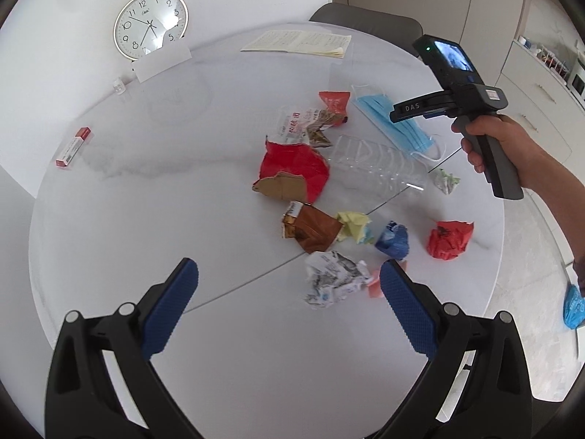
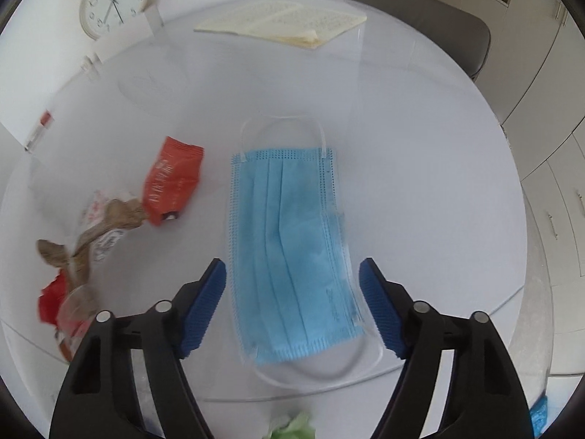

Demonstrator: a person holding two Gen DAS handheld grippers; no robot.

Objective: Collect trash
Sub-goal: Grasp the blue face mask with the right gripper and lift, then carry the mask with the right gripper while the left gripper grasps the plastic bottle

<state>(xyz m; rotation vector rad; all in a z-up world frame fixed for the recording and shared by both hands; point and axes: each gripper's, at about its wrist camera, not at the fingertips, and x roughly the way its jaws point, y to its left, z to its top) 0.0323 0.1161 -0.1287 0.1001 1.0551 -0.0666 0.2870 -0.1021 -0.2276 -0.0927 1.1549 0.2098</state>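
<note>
Now right hand-held gripper (image 2: 292, 303) wide, straddling blue mask (image 2: 289, 256); bare table (image 2: 420, 183) beyond.

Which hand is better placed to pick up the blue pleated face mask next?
Right. Its gripper hangs over the blue pleated face mask, open jaws either side of it. The left gripper is open near a crumpled white printed paper, far from the mask.

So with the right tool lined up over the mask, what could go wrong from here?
1. The mask lies flat on the table; the open right tool straddles it without touching, so its pads may slide off the thin fabric or pinch only an ear loop.
2. The clear bottle lies right beside the mask and could get nudged and roll.
3. The right-wrist view is blurred, so aim may be off.
</note>
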